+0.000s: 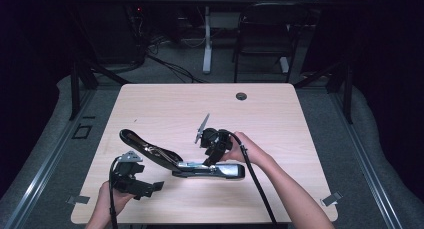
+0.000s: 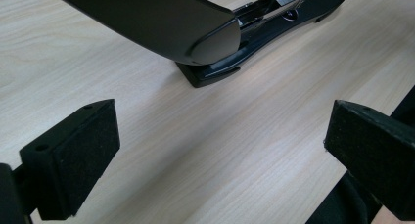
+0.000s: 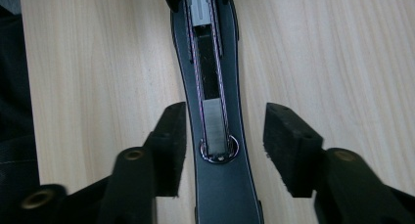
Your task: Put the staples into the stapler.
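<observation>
While hinged open, stapler gleams black.

Both forearms were bare, no sleeves showing. The left tool was black, boxy, topped by a grey three-cornered plate, with a black cable running back from it. The right tool was black too, carrying its own grey plate and a thick black cable trailing behind it. Each tool ended in two blocky black fingers faced with matte pads, with round screw holes behind them.
</observation>
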